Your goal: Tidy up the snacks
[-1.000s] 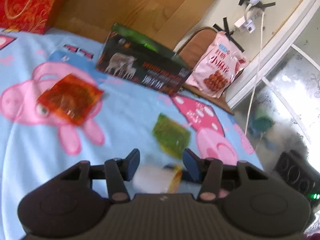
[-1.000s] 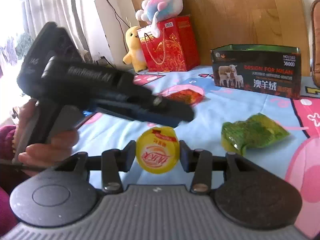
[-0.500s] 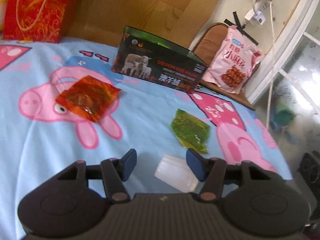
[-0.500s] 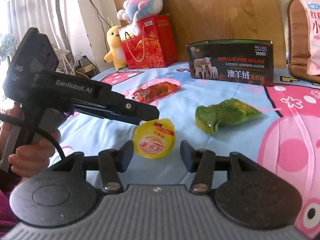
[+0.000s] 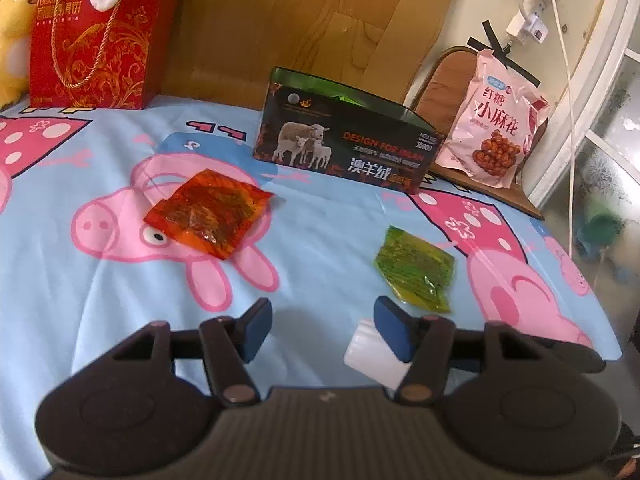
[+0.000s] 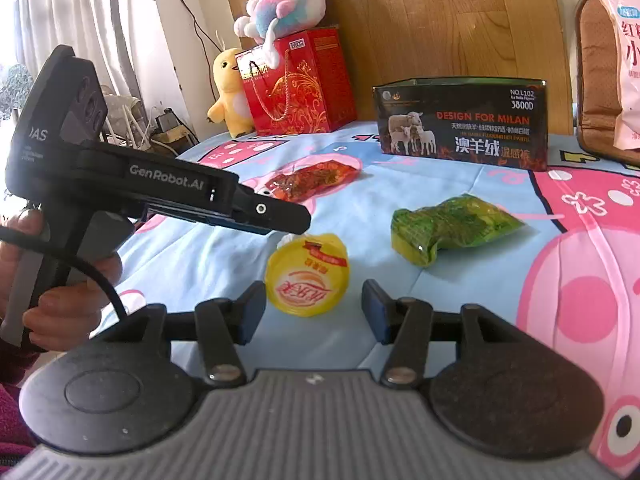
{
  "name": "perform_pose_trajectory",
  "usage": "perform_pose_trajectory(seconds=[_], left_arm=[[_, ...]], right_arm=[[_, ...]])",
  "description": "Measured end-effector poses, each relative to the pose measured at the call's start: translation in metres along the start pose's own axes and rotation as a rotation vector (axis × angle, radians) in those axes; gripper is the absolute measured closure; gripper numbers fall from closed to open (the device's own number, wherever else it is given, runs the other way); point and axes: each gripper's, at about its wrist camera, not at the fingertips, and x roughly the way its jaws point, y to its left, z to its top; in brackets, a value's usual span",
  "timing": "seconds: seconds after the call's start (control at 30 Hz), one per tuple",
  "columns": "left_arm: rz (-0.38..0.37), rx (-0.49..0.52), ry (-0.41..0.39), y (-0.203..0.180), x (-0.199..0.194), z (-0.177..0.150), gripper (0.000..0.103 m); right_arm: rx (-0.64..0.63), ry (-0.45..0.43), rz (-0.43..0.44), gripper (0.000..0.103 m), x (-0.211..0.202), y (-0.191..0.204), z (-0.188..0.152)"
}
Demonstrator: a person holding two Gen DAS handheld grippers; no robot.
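A jelly cup (image 6: pixel 307 276) with a yellow lid lies on the cartoon-pig sheet (image 6: pixel 460 320). It sits between the fingers of my right gripper (image 6: pixel 314 306), with a clear gap at the right pad, so that gripper is open. My left gripper (image 6: pixel 290 220) reaches in from the left, its tip just above the cup. In the left wrist view the left gripper (image 5: pixel 320 332) has its jaws opening with nothing between them. The cup's white body (image 5: pixel 370 354) shows partly behind its right finger. An orange packet (image 5: pixel 208 212) and a green packet (image 5: pixel 416 276) lie farther out.
A dark open box with sheep on it (image 5: pixel 344 148) stands at the back of the sheet. A red gift bag (image 5: pixel 96 40) and a yellow plush (image 6: pixel 230 92) are at the back left. On a chair at the right leans a pink snack bag (image 5: pixel 492 120). A hand (image 6: pixel 60 300) holds the left gripper.
My right gripper's jaws spread off the cup they pinched. The left gripper's jaws widened and it turned; the cup went from between its pads to beside its right finger.
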Motion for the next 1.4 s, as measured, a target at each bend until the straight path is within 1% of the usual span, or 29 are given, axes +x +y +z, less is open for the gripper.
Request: perform_pose_trajectory(seconds=[0.2,0.3,0.47,0.63,0.87,0.93,1.1,1.13,1.2,1.4], left_arm=[[-0.001,-0.002,-0.001,0.0,0.001,0.0,0.043],[-0.002,-0.004,0.0,0.001,0.001,0.0,0.043],[-0.001,-0.008,-0.002,0.003,0.002,-0.001,0.039],[-0.002,-0.012,-0.007,0.006,0.003,-0.002,0.033],[-0.012,-0.02,-0.014,0.009,0.003,-0.003,0.031],[-0.005,-0.023,-0.016,0.01,0.004,-0.004,0.023],[-0.006,-0.013,-0.021,0.008,0.004,-0.007,0.013],[-0.005,-0.01,-0.021,0.008,0.005,-0.007,0.007],[-0.01,-0.008,-0.017,0.009,0.006,-0.007,0.002],[-0.025,-0.016,-0.011,0.011,0.007,-0.005,0.0]], right_arm=[[-0.004,0.002,0.003,0.047,0.0,-0.002,0.0],[-0.022,0.003,-0.015,0.047,0.001,0.003,0.0],[-0.061,0.009,-0.031,0.047,0.002,0.01,-0.002],[-0.073,0.012,-0.035,0.046,0.003,0.01,-0.002],[-0.084,0.014,-0.039,0.046,0.004,0.01,-0.002],[-0.087,0.015,-0.039,0.045,0.004,0.011,-0.002],[-0.096,0.017,-0.043,0.045,0.005,0.012,-0.002],[-0.097,0.017,-0.044,0.044,0.005,0.013,-0.002],[-0.1,0.018,-0.043,0.044,0.005,0.012,-0.002],[-0.113,0.02,-0.047,0.042,0.005,0.012,-0.002]])
